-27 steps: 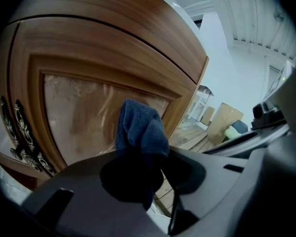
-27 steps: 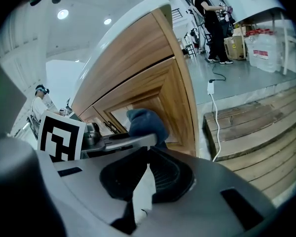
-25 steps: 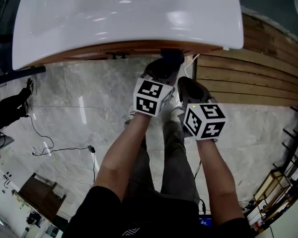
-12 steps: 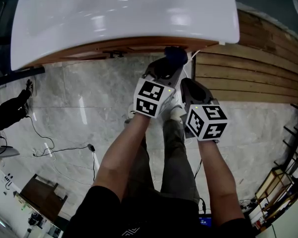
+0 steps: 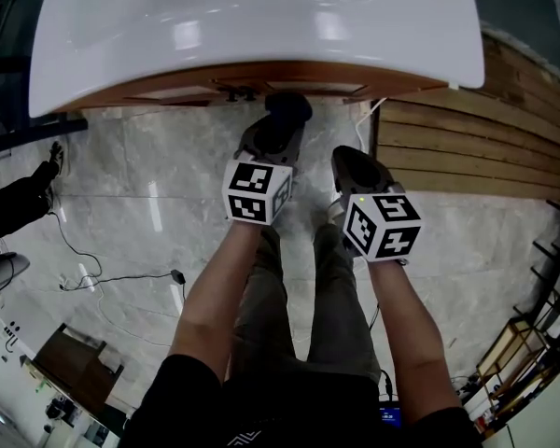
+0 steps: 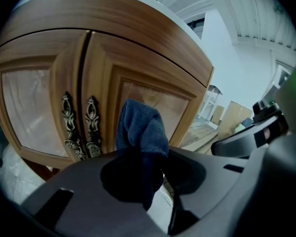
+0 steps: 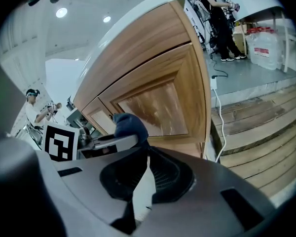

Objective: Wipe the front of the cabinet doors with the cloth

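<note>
A dark blue cloth [image 6: 140, 130] sticks up from my left gripper [image 6: 144, 158], which is shut on it. The cloth is held in front of the right wooden cabinet door [image 6: 155, 98], just right of the two ornate metal handles [image 6: 92, 127] where the doors meet; whether it touches the wood I cannot tell. In the head view the left gripper [image 5: 280, 127] reaches under the white basin with the cloth [image 5: 289, 108] at the cabinet front [image 5: 261, 78]. My right gripper [image 5: 353, 162] hangs lower right, away from the door. Its jaws [image 7: 147, 157] are shut on nothing. The cloth [image 7: 130, 125] shows beyond them.
The white basin top [image 5: 261, 26] overhangs the cabinet. Wooden plank steps [image 5: 467, 147] lie to the right, with a white cable [image 5: 369, 119] beside them. A black cable [image 5: 103, 283] trails on the marble floor at left. People [image 7: 217, 14] stand in the background.
My left gripper has carried the cloth leftward along the cabinet front. The right gripper has stayed about where it was.
</note>
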A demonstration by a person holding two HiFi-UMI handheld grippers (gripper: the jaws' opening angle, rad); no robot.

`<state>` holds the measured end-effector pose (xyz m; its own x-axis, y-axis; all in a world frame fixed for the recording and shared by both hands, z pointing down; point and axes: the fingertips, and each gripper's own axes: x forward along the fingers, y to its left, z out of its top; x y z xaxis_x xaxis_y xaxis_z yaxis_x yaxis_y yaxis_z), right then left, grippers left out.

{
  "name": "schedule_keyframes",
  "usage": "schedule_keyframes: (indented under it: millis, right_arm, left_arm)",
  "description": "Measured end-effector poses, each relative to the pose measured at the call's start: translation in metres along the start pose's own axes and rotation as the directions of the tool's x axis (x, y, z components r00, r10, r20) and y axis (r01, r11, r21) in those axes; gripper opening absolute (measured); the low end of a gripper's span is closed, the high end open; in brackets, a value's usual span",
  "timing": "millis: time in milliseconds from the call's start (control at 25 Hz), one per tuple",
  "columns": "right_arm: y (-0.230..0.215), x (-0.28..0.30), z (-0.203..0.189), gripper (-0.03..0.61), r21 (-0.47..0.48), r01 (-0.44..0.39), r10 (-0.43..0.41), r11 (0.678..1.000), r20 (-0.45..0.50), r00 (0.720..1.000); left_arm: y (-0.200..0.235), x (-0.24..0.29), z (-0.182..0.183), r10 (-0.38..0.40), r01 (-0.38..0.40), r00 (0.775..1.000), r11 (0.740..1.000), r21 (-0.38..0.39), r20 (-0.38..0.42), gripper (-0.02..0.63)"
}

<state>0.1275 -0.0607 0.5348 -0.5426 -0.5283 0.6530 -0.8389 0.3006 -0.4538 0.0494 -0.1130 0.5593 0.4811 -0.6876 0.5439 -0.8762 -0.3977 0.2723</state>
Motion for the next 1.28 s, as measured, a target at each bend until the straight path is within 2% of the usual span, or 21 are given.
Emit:
schedule_keyframes:
  millis: [280, 560, 760, 1040, 1160, 1280]
  right_arm:
    - [0.022, 0.024, -0.003, 0.041, -0.037, -0.022, 0.022, 0.999, -0.019, 1.000]
    - [0.030, 0.033, 0.000, 0.041, -0.040, -0.031, 0.030, 0.999, -0.020, 0.999]
    - [0.023, 0.028, -0.004, 0.041, -0.040, -0.028, 0.027, 0.999, -0.023, 0.999]
    - [0.000, 0.014, -0.008, 0.041, -0.022, 0.003, -0.003, 1.000, -0.016, 1.000]
    - [-0.009, 0.009, -0.007, 0.041, -0.010, 0.012, -0.012, 1.000, -0.007, 1.000]
    - [-0.017, 0.006, -0.007, 0.041, 0.002, 0.020, -0.020, 1.000, 0.000, 1.000]
  left_arm:
    - [0.038, -0.015, -0.019, 0.063, -0.063, 0.998, 0.998, -0.023, -0.012, 0.104]
    - [0.050, -0.008, -0.032, 0.085, -0.085, 0.996, 0.996, -0.007, -0.027, 0.104]
    - [0.053, 0.006, -0.036, 0.111, -0.110, 0.993, 0.994, 0.015, -0.043, 0.104]
    - [0.055, 0.020, -0.034, 0.144, -0.144, 0.989, 0.990, 0.004, -0.042, 0.104]
    - [0.048, 0.027, -0.032, 0.134, -0.134, 0.990, 0.991, 0.005, -0.042, 0.104]
    - [0.030, 0.036, -0.030, 0.096, -0.094, 0.994, 0.995, 0.037, -0.046, 0.103]
